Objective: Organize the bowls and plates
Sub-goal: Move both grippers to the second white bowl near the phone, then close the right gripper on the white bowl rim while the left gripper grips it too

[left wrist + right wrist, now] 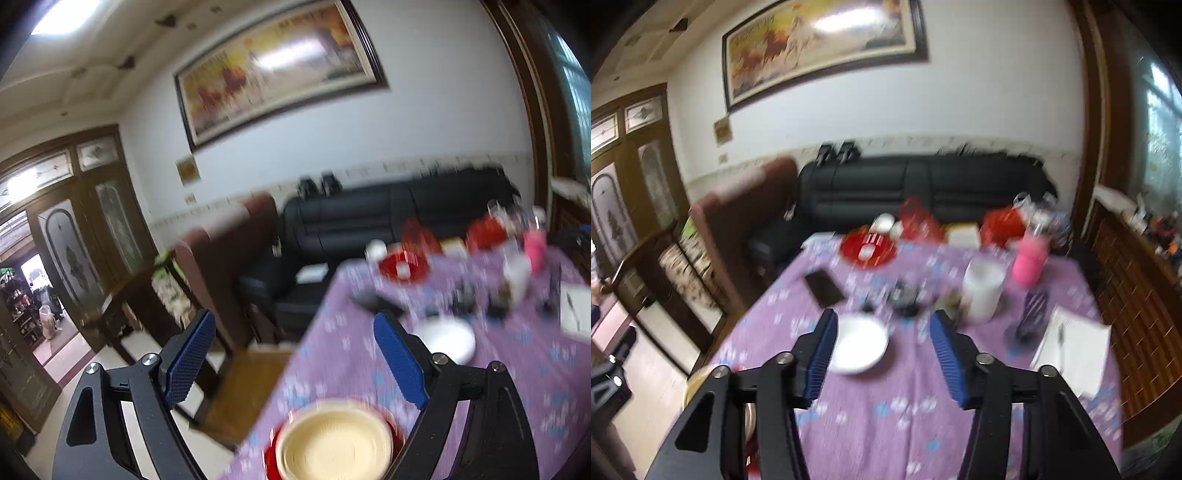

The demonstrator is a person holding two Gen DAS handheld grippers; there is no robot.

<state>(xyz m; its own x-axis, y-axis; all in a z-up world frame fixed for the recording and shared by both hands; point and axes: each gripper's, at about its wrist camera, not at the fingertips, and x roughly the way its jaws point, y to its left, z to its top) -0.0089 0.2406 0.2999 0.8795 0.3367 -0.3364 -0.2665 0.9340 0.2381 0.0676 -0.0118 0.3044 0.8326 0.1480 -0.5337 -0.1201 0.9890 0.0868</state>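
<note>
A cream plate [334, 446] lies on a red plate [271, 456] at the near left corner of the purple tablecloth [351, 362]. My left gripper [295, 326] is open and empty, raised above and behind that stack. A white bowl [448, 339] stands further in; it also shows in the right wrist view [858, 345]. My right gripper [884, 325] is open and empty, held above the cloth [886, 406] just before the white bowl. The cream plate's rim [692, 384] peeks out at the left of that view. Both views are blurred.
A red dish [868, 249], a black phone [823, 288], a white cup [982, 288], a pink bottle [1030, 260], a paper sheet [1075, 354] and small dark items crowd the far half. A wooden chair [243, 391] stands at the left edge. A black sofa [916, 188] lies beyond.
</note>
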